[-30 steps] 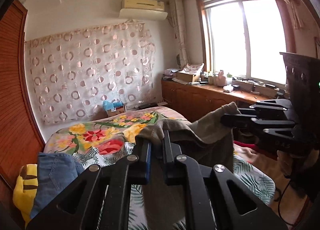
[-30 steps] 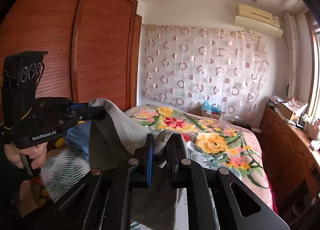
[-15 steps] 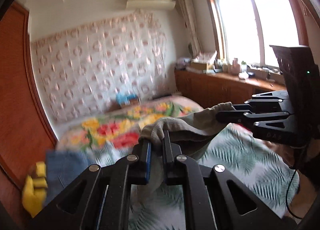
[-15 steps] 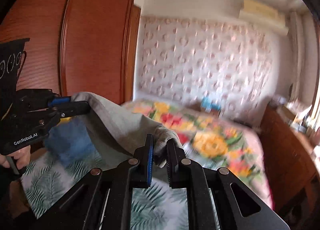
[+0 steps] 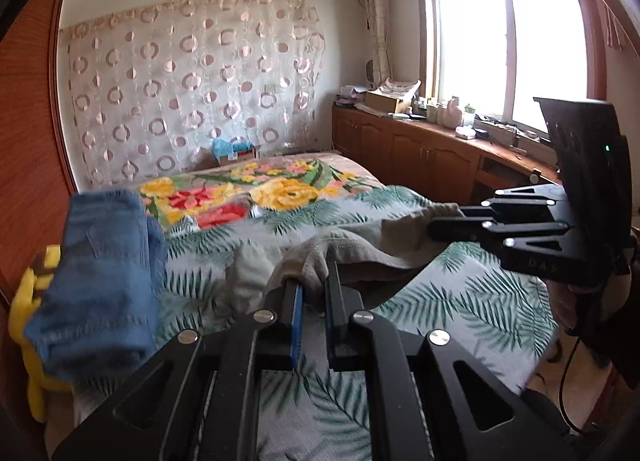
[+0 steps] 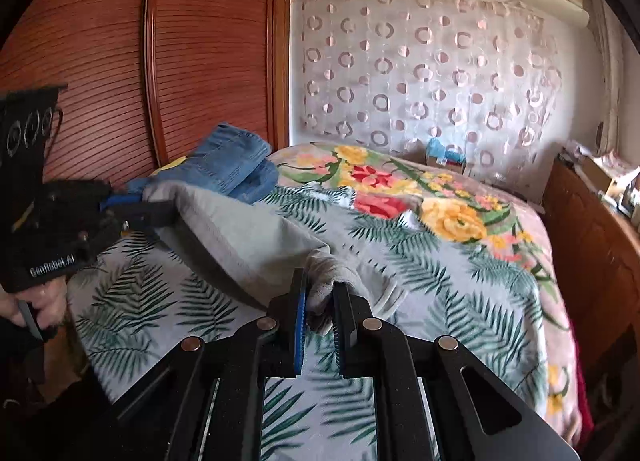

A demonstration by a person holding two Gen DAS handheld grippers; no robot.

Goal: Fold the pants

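Grey-khaki pants (image 5: 360,247) are stretched between my two grippers just above the bed, and their lower part lies on the palm-leaf sheet (image 5: 472,301). In the left wrist view my left gripper (image 5: 314,281) is shut on one bunched corner of the cloth. My right gripper (image 5: 434,225) holds the other corner at the right. The right wrist view shows my right gripper (image 6: 322,291) shut on a grey fold of the pants (image 6: 248,229), with my left gripper (image 6: 162,213) clamping the far corner at the left. A hand (image 6: 40,301) grips its handle.
Folded blue jeans (image 5: 104,273) lie on a yellow cushion (image 5: 24,313) at the bed's left edge. A floral blanket (image 5: 276,189) covers the far half of the bed. A wooden wardrobe (image 6: 120,61) stands on the left and low cabinets (image 5: 420,153) run under the window.
Both grippers have come down towards the bed with the pants still held. The cloth that hung in the air now drapes onto the sheet.
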